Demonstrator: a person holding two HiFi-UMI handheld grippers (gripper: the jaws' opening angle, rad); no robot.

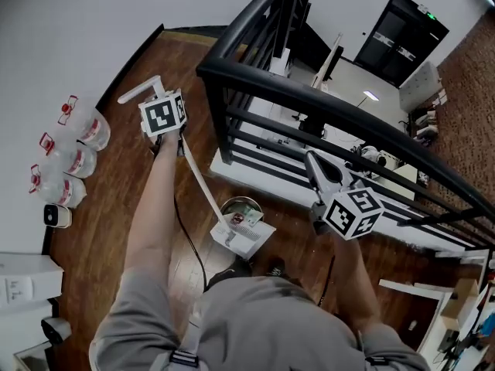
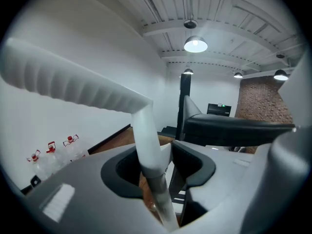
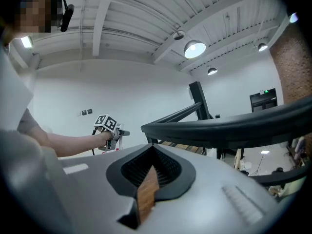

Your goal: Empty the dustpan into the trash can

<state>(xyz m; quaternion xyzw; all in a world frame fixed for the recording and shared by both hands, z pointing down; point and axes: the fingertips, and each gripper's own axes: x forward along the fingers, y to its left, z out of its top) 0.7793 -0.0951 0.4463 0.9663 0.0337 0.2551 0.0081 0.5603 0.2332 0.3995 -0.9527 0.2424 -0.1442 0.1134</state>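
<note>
Clamping the dustpan handle (image 1: 203,184), which slants down to the pan (image 1: 251,242) just beside the can (image 1: 237,204), the left tool (image 2: 155,160) is nearer; the right tool (image 3: 150,173) is closed, empty.

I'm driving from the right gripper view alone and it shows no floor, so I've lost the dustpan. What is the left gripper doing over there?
Observer: The left gripper is clamped on a long white handle, just under its crossbar grip.
Operator: And the pan itself?
Observer: The dustpan sits at the handle's lower end. From the head view it overlaps the near rim of the round trash can. I can't tell whether it is tipped.
Operator: Anything off to the left to avoid?
Observer: Clear bottles with red caps line the wall there, well apart from the pan.
</note>
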